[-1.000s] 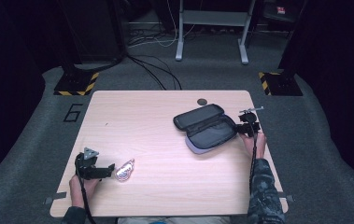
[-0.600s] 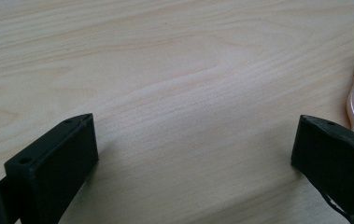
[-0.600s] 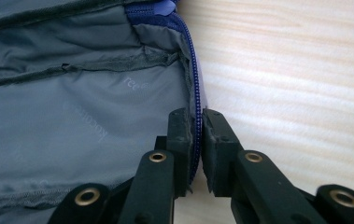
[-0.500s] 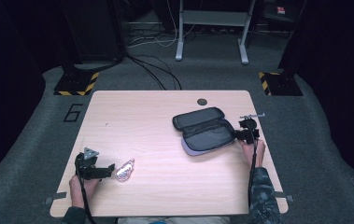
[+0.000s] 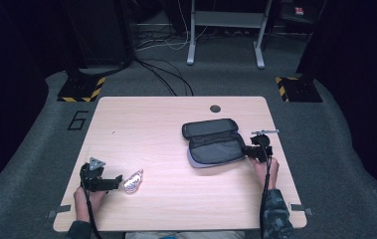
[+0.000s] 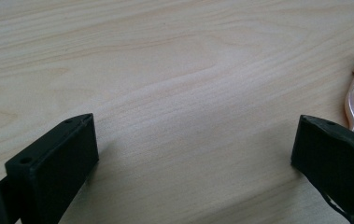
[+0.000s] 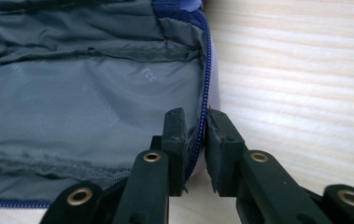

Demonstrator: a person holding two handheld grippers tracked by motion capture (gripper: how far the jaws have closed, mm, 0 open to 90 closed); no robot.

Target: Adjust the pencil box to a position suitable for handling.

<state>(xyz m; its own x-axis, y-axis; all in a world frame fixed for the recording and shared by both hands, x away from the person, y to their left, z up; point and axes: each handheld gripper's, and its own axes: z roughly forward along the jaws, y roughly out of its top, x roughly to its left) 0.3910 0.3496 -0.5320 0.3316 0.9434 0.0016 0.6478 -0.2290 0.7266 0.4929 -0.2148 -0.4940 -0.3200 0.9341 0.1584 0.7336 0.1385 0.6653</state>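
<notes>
Judged soft, light and floppy: open zip case (image 5: 215, 145) at the table's (image 5: 141, 124) right side, best taken by its stiffer zipper rim, where right gripper (image 7: 194, 140) pinched it nearly closed; left gripper (image 6: 188, 158) spread wide beside glasses (image 5: 133, 181).

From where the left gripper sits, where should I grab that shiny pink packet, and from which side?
Take the pink packet across its narrow width, at the end nearest the left gripper. It lies flat on the table just beyond the open fingers, so I'd come in low and level, straight ahead.
</notes>
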